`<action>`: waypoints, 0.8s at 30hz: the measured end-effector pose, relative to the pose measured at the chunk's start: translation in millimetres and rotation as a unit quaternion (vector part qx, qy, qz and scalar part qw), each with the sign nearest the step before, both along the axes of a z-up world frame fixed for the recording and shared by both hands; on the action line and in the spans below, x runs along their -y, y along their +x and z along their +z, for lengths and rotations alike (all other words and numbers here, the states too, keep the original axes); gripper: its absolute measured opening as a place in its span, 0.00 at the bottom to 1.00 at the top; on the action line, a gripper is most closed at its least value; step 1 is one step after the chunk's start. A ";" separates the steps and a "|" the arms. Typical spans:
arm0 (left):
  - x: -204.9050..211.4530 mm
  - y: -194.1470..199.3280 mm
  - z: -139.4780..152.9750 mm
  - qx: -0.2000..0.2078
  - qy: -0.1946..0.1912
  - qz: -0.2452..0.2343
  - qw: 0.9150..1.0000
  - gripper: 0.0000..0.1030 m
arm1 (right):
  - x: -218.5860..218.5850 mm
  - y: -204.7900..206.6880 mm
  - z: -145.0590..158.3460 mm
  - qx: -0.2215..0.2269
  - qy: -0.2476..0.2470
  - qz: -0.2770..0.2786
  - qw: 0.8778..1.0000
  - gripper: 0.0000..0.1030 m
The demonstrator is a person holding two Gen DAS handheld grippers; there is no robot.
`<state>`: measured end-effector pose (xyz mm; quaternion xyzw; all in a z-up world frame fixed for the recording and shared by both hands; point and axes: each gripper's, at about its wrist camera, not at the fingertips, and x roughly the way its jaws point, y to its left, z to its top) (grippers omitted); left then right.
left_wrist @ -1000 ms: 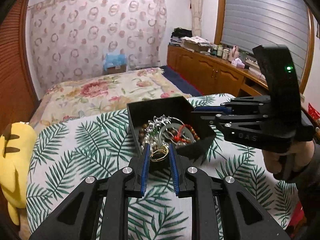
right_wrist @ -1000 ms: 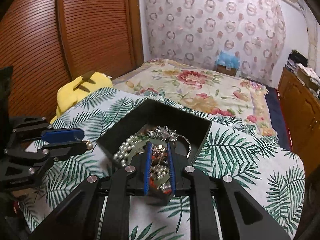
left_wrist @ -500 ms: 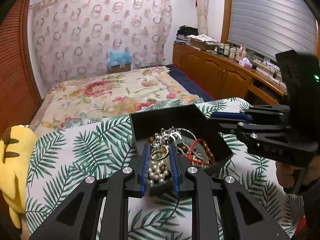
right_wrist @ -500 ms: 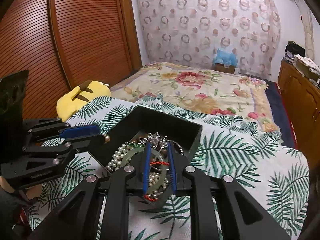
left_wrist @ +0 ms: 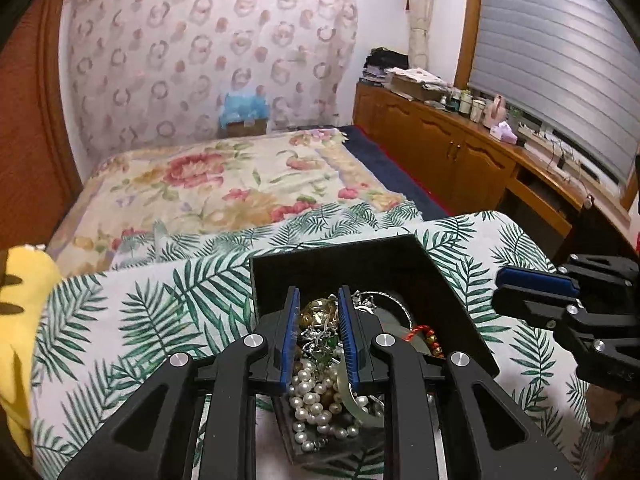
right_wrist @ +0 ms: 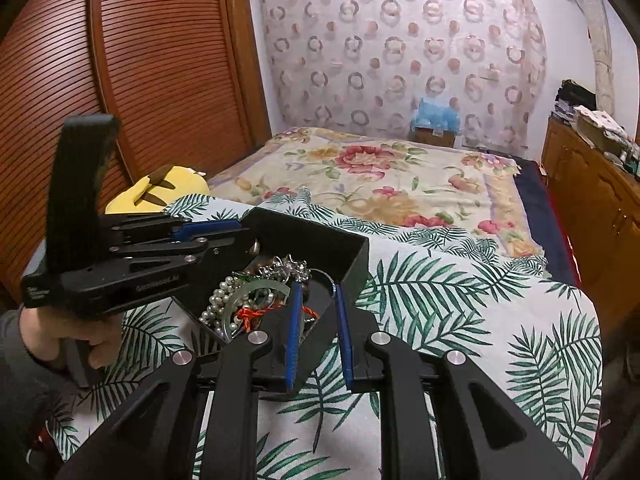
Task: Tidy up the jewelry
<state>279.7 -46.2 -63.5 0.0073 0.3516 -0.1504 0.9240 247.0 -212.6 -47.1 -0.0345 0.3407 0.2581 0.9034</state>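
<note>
A black open box [left_wrist: 340, 264] [right_wrist: 320, 240] sits on the palm-leaf cloth [left_wrist: 140, 320], filled with tangled jewelry. Inside are a pearl strand [left_wrist: 308, 400] [right_wrist: 216, 300], a pale green bangle [right_wrist: 256, 292] and a red bead bracelet [left_wrist: 424, 330]. My left gripper [left_wrist: 318, 292] [right_wrist: 246, 236] hangs over the box's left part, shut on a small gold ring [left_wrist: 316, 312] at its tips. My right gripper [right_wrist: 317, 286] [left_wrist: 496, 290] stands narrowly open over the box's near right corner, nothing between its pads. A hand [right_wrist: 100, 344] holds the left gripper's grip.
A yellow plush toy [left_wrist: 20, 320] [right_wrist: 160, 188] lies at the cloth's left edge. Beyond the box spreads a bed with a floral cover [left_wrist: 220, 184]. A wooden cabinet [left_wrist: 460, 152] runs along the right wall, and a slatted wardrobe door [right_wrist: 140, 80] stands on the left.
My left gripper has moved forward over the box, still gripping the gold ring. My right gripper has slid from above the box's middle to its near right corner.
</note>
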 end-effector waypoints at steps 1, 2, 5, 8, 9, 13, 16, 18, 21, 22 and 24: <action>-0.4 -0.3 -0.7 0.002 0.002 0.002 1.000 0.18 | 0.3 -0.4 -0.2 0.001 -0.001 -0.001 1.000 0.18; -0.8 -1.1 -0.6 0.005 0.004 0.002 1.000 0.18 | 1.1 -1.0 -0.4 0.001 -0.001 -0.001 1.000 0.18; -3.9 -1.6 1.5 0.007 0.003 0.007 1.000 0.23 | 2.1 -1.0 -0.6 0.002 -0.001 -0.004 1.000 0.18; -7.3 -6.8 5.9 0.016 0.002 0.010 1.000 0.45 | 2.3 -1.9 -0.2 0.004 0.003 -0.006 1.000 0.18; -8.2 -10.3 7.5 0.020 0.004 0.012 1.000 0.47 | 2.1 -2.1 0.2 0.005 0.002 -0.007 1.000 0.18; -14.0 -20.7 13.7 0.038 0.007 0.031 0.999 0.81 | 1.0 -4.8 0.6 0.010 -0.001 -0.011 1.000 0.18; -19.7 -25.4 17.4 0.042 0.008 0.048 0.998 0.89 | 1.0 -6.0 0.0 0.014 -0.002 -0.019 1.000 0.30; -22.2 -30.5 19.9 0.049 0.022 0.066 0.996 0.91 | 0.6 -7.7 0.4 0.020 -0.004 -0.027 0.999 0.44; -23.6 -40.4 23.6 0.057 0.040 0.082 0.994 0.93 | 1.9 -10.0 1.5 0.030 -0.009 -0.045 0.998 0.66; -24.3 -43.6 25.1 0.058 0.040 0.085 0.994 0.93 | 2.7 -11.3 2.3 0.035 -0.010 -0.052 0.998 0.78; -26.5 -51.3 28.8 0.059 0.034 0.087 0.994 0.93 | 3.6 -15.4 5.0 0.047 -0.009 -0.064 0.997 0.90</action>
